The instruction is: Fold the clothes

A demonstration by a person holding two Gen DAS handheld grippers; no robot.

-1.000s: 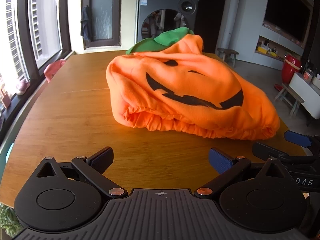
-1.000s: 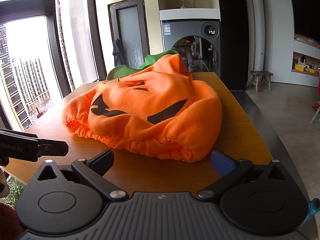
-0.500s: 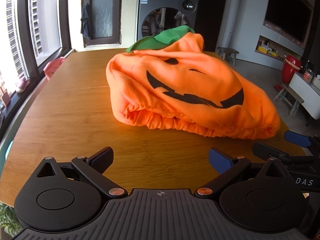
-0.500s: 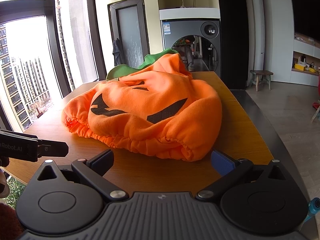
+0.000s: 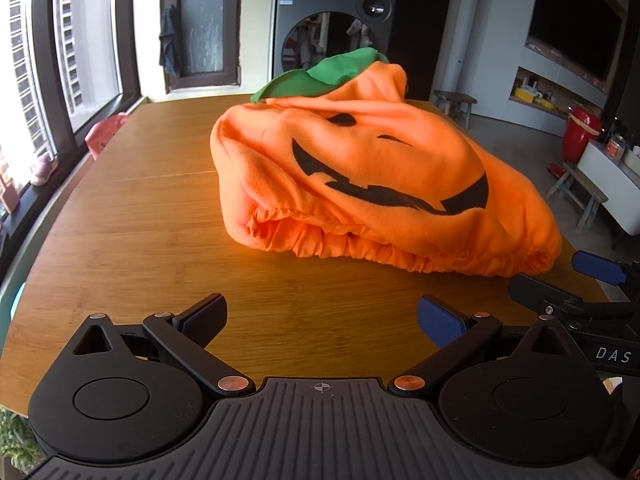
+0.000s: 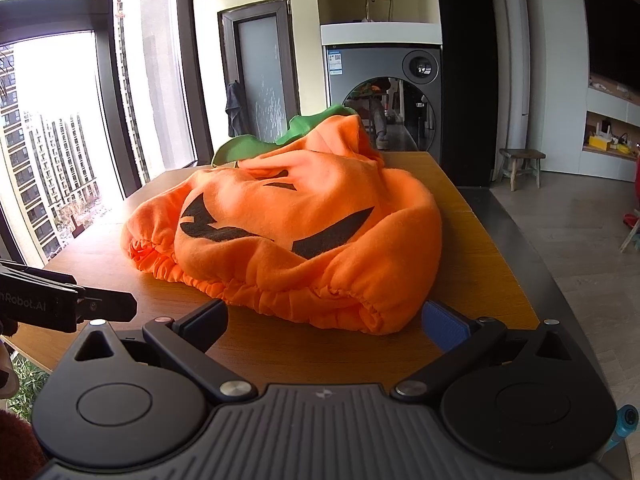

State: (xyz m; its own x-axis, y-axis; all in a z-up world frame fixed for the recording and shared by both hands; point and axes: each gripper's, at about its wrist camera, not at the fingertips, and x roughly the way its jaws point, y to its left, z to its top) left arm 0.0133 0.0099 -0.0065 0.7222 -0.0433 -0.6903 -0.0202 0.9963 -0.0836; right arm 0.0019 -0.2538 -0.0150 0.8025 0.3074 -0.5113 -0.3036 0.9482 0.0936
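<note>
An orange pumpkin costume (image 5: pixel 372 176) with a black grin and a green collar (image 5: pixel 320 76) lies bunched on the wooden table (image 5: pixel 128 216). Its gathered elastic hem (image 5: pixel 400 252) faces me. My left gripper (image 5: pixel 322 320) is open above the table's near edge, a short way from the hem, holding nothing. The right gripper (image 6: pixel 324 324) is open too, its fingers either side of the hem's near corner (image 6: pixel 360 312) and close to it, not closed on the cloth. The same costume (image 6: pixel 304 220) fills the right wrist view. Each gripper shows at the edge of the other's view.
The table's right edge (image 6: pixel 516 264) drops to the floor. Tall windows (image 6: pixel 60 128) run along the left. A washing machine (image 5: pixel 332 28) stands behind the table, with a small stool (image 6: pixel 520 164) and a red pot (image 5: pixel 580 136) on the floor at right.
The left gripper has edged slightly closer to the costume, which sits a little lower in its view. The right gripper has barely moved. Both stay open.
</note>
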